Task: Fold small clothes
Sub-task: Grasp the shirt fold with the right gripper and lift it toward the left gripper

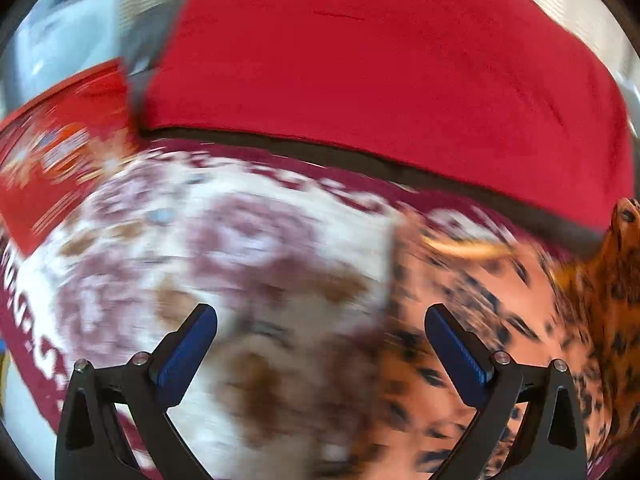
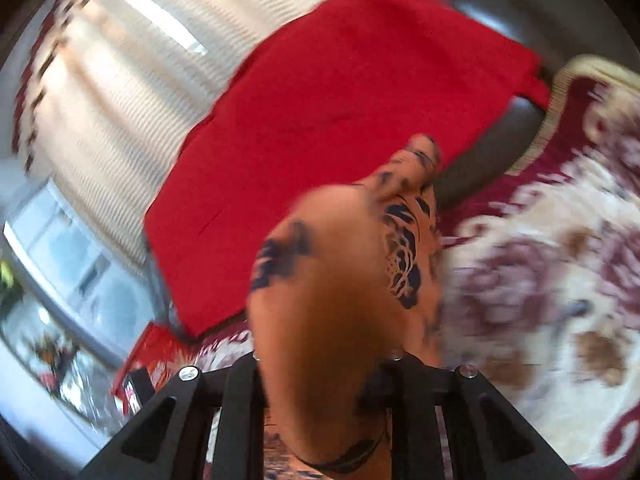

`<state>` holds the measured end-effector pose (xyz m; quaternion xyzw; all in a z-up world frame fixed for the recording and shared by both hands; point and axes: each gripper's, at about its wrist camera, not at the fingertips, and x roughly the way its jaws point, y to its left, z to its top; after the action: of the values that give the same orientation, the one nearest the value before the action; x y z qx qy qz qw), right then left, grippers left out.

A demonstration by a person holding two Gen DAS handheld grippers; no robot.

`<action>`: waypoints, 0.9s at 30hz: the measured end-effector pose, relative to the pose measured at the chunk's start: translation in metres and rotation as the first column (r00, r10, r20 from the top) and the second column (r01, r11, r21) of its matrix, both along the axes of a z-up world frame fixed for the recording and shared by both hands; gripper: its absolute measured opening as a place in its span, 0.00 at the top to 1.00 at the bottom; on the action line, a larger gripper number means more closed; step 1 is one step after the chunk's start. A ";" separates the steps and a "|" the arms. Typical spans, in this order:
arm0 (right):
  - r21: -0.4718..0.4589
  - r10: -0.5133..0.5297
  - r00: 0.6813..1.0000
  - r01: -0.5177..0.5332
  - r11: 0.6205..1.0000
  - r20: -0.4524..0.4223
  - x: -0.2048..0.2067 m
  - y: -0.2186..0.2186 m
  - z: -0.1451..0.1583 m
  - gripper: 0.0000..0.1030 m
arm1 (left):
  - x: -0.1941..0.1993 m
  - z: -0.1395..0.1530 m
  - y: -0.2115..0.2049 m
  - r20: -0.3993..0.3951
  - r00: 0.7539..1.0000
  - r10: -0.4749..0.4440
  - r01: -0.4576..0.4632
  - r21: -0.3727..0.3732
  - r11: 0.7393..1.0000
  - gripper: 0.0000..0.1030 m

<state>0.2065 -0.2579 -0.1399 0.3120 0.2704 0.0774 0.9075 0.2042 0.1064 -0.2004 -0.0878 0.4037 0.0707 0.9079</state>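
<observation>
A floral rug (image 1: 240, 240) carries the orange patterned garment (image 1: 500, 320) beside a red cloth (image 1: 380, 80)

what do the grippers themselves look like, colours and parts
The left gripper has black angular linkage arms with triangular cut-outs, silver round pivot pins, and two fingers faced with ribbed blue pads. The right gripper shows the same black frame, cut-outs and silver pins; its pads are hidden by cloth. No cables or markings visible.
</observation>
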 end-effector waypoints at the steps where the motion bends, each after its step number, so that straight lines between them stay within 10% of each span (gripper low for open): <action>1: -0.028 0.030 1.000 -0.030 0.999 0.004 0.003 0.021 0.005 0.79 | -0.003 0.002 0.019 0.009 0.999 0.044 -0.044 -0.019 0.999 0.00; 10: -0.089 0.270 0.954 -0.282 0.955 -0.130 0.029 0.189 -0.059 0.79 | -0.026 0.009 0.101 0.032 0.985 0.171 -0.163 -0.173 0.971 0.00; 17: -0.215 0.310 0.939 -0.336 0.917 -0.148 0.016 0.227 -0.106 0.78 | -0.006 -0.002 0.070 0.009 0.996 -0.083 0.081 -0.362 0.929 0.00; 27: -0.250 0.337 0.934 -0.357 0.900 -0.119 0.012 0.228 -0.102 0.79 | 0.069 -0.048 -0.006 -0.150 0.917 -0.369 0.257 -0.487 0.835 0.00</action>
<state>0.2188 -0.0301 -0.2419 0.1362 0.3623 0.1893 0.9024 0.2731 0.1003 -0.2483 -0.2221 0.5236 -0.1668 0.8054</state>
